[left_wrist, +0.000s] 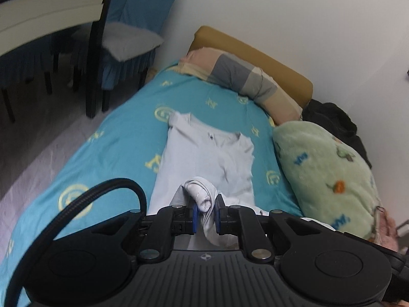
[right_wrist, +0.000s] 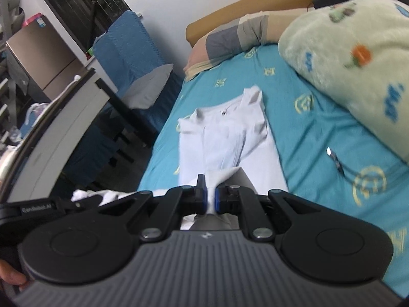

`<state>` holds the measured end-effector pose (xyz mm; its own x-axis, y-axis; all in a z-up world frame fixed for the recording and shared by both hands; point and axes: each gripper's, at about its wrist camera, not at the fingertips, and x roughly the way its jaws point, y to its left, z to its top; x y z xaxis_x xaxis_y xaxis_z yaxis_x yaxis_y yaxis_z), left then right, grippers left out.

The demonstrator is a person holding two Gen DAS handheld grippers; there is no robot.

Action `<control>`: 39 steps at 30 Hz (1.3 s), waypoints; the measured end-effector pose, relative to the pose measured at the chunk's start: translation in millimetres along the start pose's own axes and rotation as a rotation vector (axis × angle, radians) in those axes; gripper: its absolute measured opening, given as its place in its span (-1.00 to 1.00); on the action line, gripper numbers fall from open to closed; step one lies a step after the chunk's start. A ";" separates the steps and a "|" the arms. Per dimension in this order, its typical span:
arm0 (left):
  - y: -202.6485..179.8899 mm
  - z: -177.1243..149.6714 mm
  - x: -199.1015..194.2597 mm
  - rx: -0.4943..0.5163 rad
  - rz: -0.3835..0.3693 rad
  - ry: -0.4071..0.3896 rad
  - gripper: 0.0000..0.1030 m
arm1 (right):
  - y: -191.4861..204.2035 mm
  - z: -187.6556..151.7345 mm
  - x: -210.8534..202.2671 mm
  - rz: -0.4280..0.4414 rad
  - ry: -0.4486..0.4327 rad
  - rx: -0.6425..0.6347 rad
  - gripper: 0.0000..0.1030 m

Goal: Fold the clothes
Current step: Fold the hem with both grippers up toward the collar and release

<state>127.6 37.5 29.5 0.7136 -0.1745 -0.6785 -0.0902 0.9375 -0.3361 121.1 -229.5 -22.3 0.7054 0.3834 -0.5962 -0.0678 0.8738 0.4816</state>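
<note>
Shirt [left_wrist: 204,158] hem pinched in both claws — right-view handle reads "GenRobot.AI" [right_wrist: 35,208].

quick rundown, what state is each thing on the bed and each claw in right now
pale blue-white collared shirt: spread lengthwise on the bed, collar at the far end, near hem lifted
left claw: shut on a bunched part of the shirt's hem
right claw: shut on the shirt's hem
green fleece blanket: bundled beside the shirt
striped pillow: lying against the headboard

My grippers' bodies hide shirt [left_wrist: 204,158] hem. Green blanket [right_wrist: 345,58] blurred, cut off at right edge. Cable [right_wrist: 337,163] on bedsheet [left_wrist: 122,138] too blurred to identify.
</note>
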 end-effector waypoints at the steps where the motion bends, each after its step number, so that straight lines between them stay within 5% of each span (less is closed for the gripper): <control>1: -1.2 1.9 14.5 0.008 0.009 -0.013 -0.74 | -2.6 4.5 12.4 -0.010 -0.003 -0.012 -0.81; 7: 1.3 -3.9 105.3 0.088 0.084 -0.048 -0.74 | -22.0 13.2 90.6 -0.041 -0.029 -0.086 -0.81; 13: 28.3 -25.1 192.6 0.108 0.124 0.006 -0.71 | -44.6 -3.6 169.3 -0.078 0.011 -0.168 -0.81; 18: 42.9 -39.7 221.9 0.111 0.126 0.031 -0.64 | -59.0 -21.5 201.9 -0.096 0.043 -0.171 -0.79; 21: 40.2 -39.4 215.6 0.141 0.114 0.024 -0.40 | -58.1 -20.7 199.6 -0.096 0.042 -0.161 -0.78; 25: 26.5 -35.8 185.9 0.189 0.104 0.000 0.19 | -49.3 -10.9 183.9 -0.119 0.055 -0.142 -0.66; 27: 18.1 -34.7 161.9 0.211 0.095 -0.024 0.36 | -42.8 -5.2 167.7 -0.115 0.046 -0.133 -0.46; 29: 11.4 -34.1 136.0 0.231 0.078 -0.049 0.52 | -34.4 -0.2 143.6 -0.103 0.008 -0.131 0.25; 30: 8.4 -34.2 122.6 0.239 0.075 -0.062 0.54 | -29.1 1.8 129.8 -0.099 -0.021 -0.134 0.36; 39: -14.0 -48.5 12.0 0.279 0.048 -0.178 0.91 | 16.1 -2.3 24.4 -0.074 -0.156 -0.208 0.40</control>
<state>103.8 7.7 -5.7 0.8255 -0.0961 -0.5562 0.0499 0.9940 -0.0977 135.5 -205.4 -30.6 0.8128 0.2794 -0.5112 -0.1441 0.9466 0.2883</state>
